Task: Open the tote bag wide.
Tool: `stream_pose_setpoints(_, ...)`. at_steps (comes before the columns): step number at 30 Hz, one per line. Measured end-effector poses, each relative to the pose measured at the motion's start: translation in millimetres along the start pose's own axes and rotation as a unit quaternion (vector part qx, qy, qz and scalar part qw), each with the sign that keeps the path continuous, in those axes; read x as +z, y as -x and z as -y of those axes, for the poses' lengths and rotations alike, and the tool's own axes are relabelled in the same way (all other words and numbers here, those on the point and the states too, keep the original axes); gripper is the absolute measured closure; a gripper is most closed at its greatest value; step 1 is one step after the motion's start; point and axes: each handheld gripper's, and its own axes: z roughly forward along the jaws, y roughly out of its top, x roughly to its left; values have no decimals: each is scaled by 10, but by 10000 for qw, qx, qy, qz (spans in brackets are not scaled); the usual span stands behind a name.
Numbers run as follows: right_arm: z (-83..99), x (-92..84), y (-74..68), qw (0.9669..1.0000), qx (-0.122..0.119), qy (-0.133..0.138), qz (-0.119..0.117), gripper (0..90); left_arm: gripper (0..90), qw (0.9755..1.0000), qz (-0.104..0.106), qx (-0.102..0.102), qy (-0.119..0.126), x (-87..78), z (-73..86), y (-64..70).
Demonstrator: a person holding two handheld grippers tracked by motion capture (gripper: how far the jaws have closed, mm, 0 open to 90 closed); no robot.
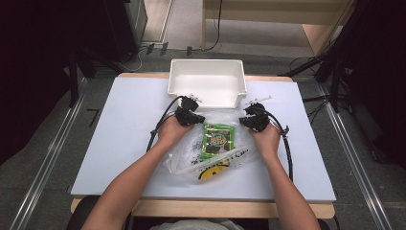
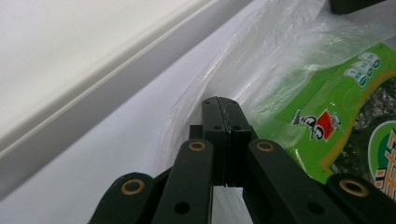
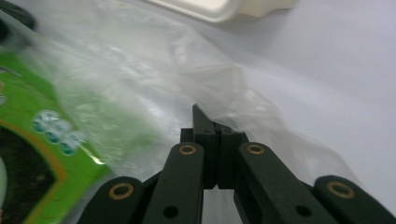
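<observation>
1. The table (image 1: 119, 143) is carrying everything on its pale top, and a person's two forearms are coming in from the near edge.
2. The white bin (image 1: 207, 82) is sitting at the far side, open side up, with nothing visible inside it.
3. The clear bag (image 1: 218, 143) is lying flat in the middle of the table, just in front of the bin, with its far edge between the two grippers. It is looking thin, soft and slippery; I judge it will crumple and slide rather than hold a shape.
4. The green packet (image 1: 218, 140) is resting inside the bag, showing through the film. It is looking light and flat, so I judge it will shift toward whichever end drops if the bag is being lifted unevenly.
5. The left gripper (image 1: 189, 116) is sitting at the bag's far left edge. In the left gripper view its jaws are pressed together, pinching a fold of film (image 2: 196, 100).
6. The right gripper (image 1: 253, 117) is sitting at the far right edge, jaws likewise together and pinching the film (image 3: 243, 93).
7. The two far corners are serving as the holds; I judge that pulling them gently apart and keeping them level is the safe way to open the mouth without tearing the film.
</observation>
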Motion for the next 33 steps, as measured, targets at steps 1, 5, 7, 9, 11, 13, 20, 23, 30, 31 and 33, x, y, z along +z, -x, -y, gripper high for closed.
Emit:
stream_pose_setpoints(1, 6, -8, 18, 10000, 23, -4, 22, 900, 900, 10000, 4, -28, 27, -6, 12, -10)
stream_pose_setpoints(5, 15, -48, 0, 10000, 18, -35, -55, 900, 900, 9990, 331, -263, 125, -46, 11, 6)
stream_pose_setpoints(7, 13, -66, -10, 9999, 24, 13, -117, 900, 900, 9988, 373, -248, 189, -80, 1, 23)
stream_pose_setpoints(9, 6, -183, -71, 9995, -59, 179, -244, 900, 900, 9985, 454, -134, 268, -156, -25, 73)
stream_pose_setpoints(11, 12, -253, -107, 9993, -95, 256, -267, 900, 898, 9983, 484, -80, 322, -210, -35, 111)
stream_pose_setpoints(13, 18, -286, -123, 9990, -109, 282, -328, 900, 890, 9973, 599, -119, 415, -271, -36, 132)
stream_pose_setpoints(20, 89, -432, -243, 9977, -307, 329, -503, 900, 837, 9951, 877, -155, 430, -408, 29, 196)
stream_pose_setpoints(23, 99, -471, -293, 9969, -350, 381, -601, 898, 797, 9943, 948, -135, 465, -451, 64, 238)
stream_pose_setpoints(30, 186, -507, -383, 9959, -371, 349, -747, 863, 735, 9929, 1109, -72, 420, -533, 143, 307)
stream_pose_setpoints(31, 193, -512, -383, 9957, -406, 355, -749, 852, 727, 9926, 1142, -78, 409, -545, 158, 313)
stream_pose_setpoints(33, 215, -535, -395, 9957, -384, 344, -773, 835, 704, 9925, 1140, -55, 438, -560, 178, 323)
